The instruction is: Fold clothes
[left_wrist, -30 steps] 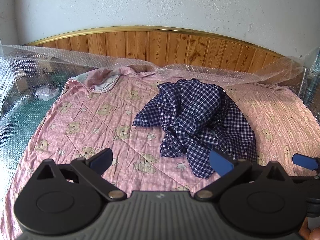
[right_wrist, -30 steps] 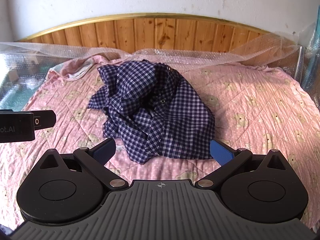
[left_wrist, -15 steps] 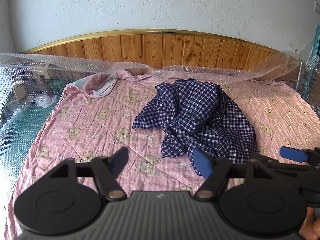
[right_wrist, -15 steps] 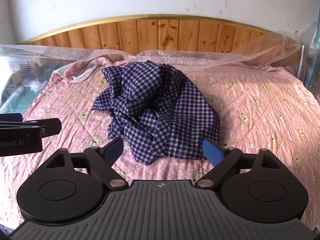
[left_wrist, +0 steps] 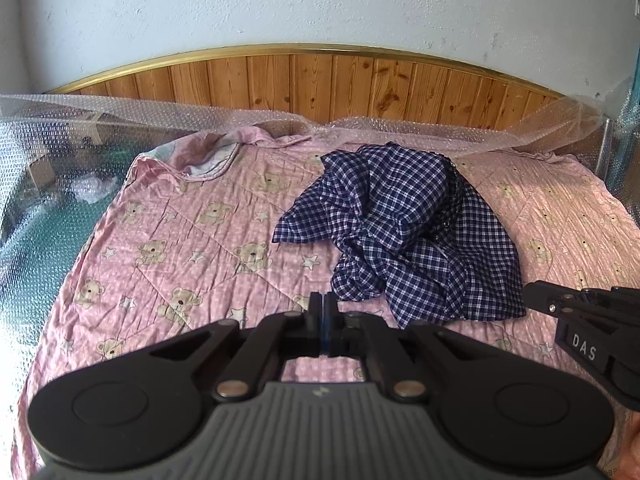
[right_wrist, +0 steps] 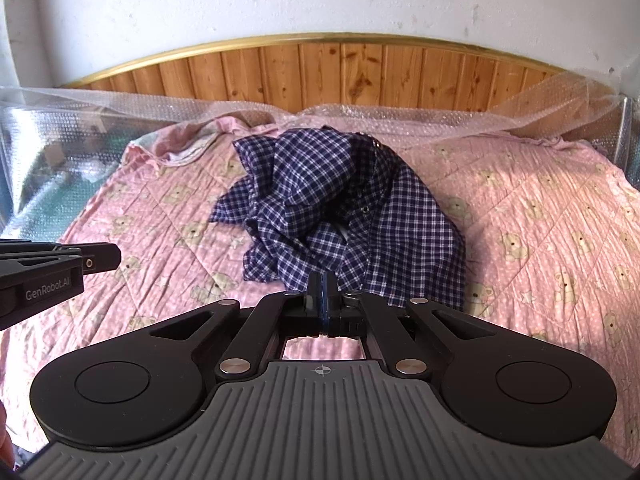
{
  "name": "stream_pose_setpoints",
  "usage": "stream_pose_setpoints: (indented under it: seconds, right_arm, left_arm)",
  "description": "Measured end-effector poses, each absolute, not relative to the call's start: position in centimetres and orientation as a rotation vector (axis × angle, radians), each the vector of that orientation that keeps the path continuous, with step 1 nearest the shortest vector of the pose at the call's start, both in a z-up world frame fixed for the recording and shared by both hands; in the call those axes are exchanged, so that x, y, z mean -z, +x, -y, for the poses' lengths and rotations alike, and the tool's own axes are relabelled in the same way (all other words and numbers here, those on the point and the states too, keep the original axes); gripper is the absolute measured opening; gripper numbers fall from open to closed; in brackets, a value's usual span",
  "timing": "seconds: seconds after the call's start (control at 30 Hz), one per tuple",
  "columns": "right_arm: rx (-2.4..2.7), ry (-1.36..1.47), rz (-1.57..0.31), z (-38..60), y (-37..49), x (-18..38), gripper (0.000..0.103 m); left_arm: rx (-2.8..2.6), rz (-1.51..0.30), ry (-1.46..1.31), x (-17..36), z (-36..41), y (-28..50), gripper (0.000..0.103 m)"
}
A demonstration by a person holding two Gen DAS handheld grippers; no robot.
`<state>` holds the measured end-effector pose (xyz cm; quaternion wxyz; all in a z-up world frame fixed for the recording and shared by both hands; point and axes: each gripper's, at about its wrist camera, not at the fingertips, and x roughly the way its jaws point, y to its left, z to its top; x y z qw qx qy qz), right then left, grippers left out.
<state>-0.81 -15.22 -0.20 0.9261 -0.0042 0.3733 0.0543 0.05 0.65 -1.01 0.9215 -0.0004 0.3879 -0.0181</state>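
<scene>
Lying crumpled just beyond both grippers' empty, pressed-together jaws, the checked shirt (left_wrist: 404, 236) covers the quilt (left_wrist: 192, 240).

A navy-and-white checked shirt (left_wrist: 404, 232) lies crumpled, apparently unfolded, mid-bed.

My left hand-held gripper (left_wrist: 323, 322) has its jaws pressed together on nothing, hovering just short of the checked shirt (left_wrist: 404, 232). My right hand-held gripper (right_wrist: 324, 304) is likewise closed and empty, level beside the left, near the shirt's front edge.
</scene>
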Motion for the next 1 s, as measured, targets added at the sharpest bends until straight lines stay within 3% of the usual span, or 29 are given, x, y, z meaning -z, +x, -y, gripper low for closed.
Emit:
stream_pose_setpoints:
  seconds: [0.1, 0.13, 0.17, 0.2, 0.23, 0.27, 0.3, 0.43, 1.0]
  right_arm:
    - [-0.091, -0.007, -0.777, 15.1, -0.4, 0.4, 0.000]
    - [-0.076, -0.010, -0.782, 15.1, -0.2, 0.5, 0.005]
    - [-0.057, -0.014, -0.783, 15.2, 0.0, 0.6, 0.014]
    - [-0.046, -0.016, -0.785, 15.3, 0.2, 0.7, 0.023]
    - [-0.039, -0.017, -0.788, 15.3, 0.4, 0.8, 0.053]
    - [-0.034, -0.023, -0.789, 15.4, 0.6, 0.9, 0.070]
    - [-0.030, -0.031, -0.789, 15.4, 0.8, 0.9, 0.072]
    - [-0.027, -0.032, -0.810, 15.9, 1.9, 1.6, 0.079]
    - [-0.067, 0.010, -0.952, 19.0, 9.8, 7.0, 0.083]
  left_arm:
    - [0.024, -0.796, -0.009, 1.1, -0.8, 0.4, 0.001]
    - [0.019, -0.796, -0.011, 1.2, -0.9, 0.5, 0.004]
    - [0.015, -0.796, -0.014, 1.2, -0.9, 0.7, 0.016]
    - [0.010, -0.796, -0.017, 1.3, -1.0, 0.8, 0.047]
    - [0.006, -0.795, -0.019, 1.3, -1.0, 0.9, 0.065]
    - [0.001, -0.795, -0.022, 1.3, -1.1, 1.0, 0.090]
    - [-0.003, -0.795, -0.024, 1.4, -1.1, 1.2, 0.095]
    - [-0.018, -0.813, -0.046, 1.7, -1.0, 2.3, 0.095]
    - [-0.054, -0.911, -0.106, 3.9, 1.5, 10.3, 0.097]
